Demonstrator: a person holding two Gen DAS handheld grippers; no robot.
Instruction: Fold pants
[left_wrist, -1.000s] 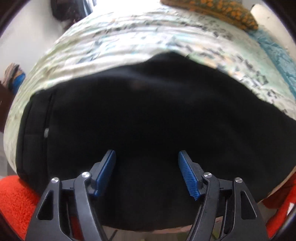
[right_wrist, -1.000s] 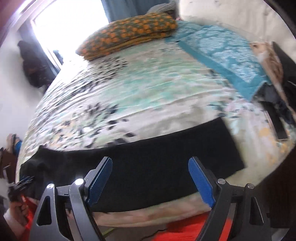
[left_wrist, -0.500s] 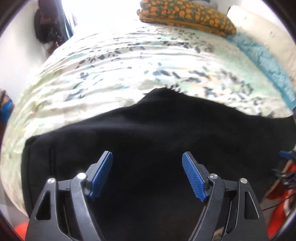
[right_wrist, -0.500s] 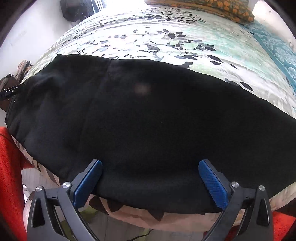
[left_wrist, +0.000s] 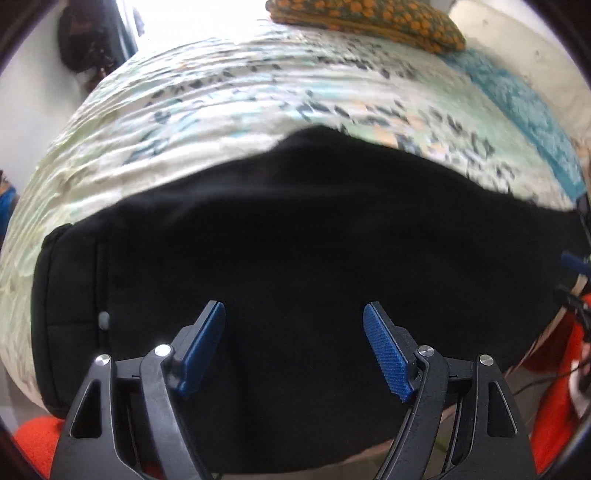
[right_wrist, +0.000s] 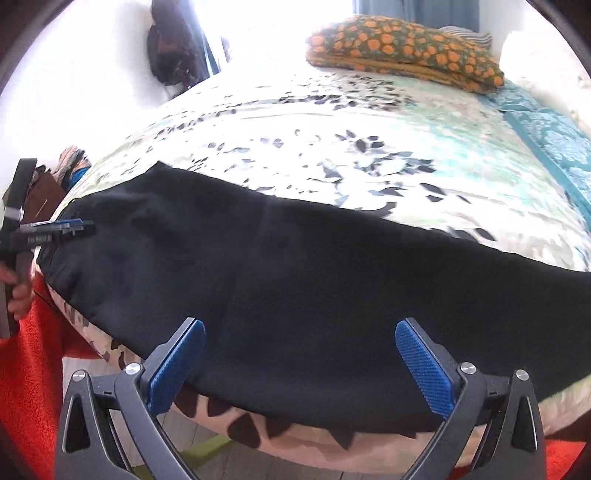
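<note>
black pants (right_wrist: 295, 273) lie flat along the bed's (right_wrist: 332, 147) near edge; left tongs (left_wrist: 293, 332) and right tongs (right_wrist: 299, 350) both gape wide above them, holding nothing.

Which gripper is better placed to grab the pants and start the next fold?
Probably the right gripper: its open jaws straddle the near edge of the black pants. The left gripper hovers open over mid-fabric, no edge between its jaws.

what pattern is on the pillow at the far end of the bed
Orange flowers on dark green; the pillow shows best in the right wrist view.
</note>
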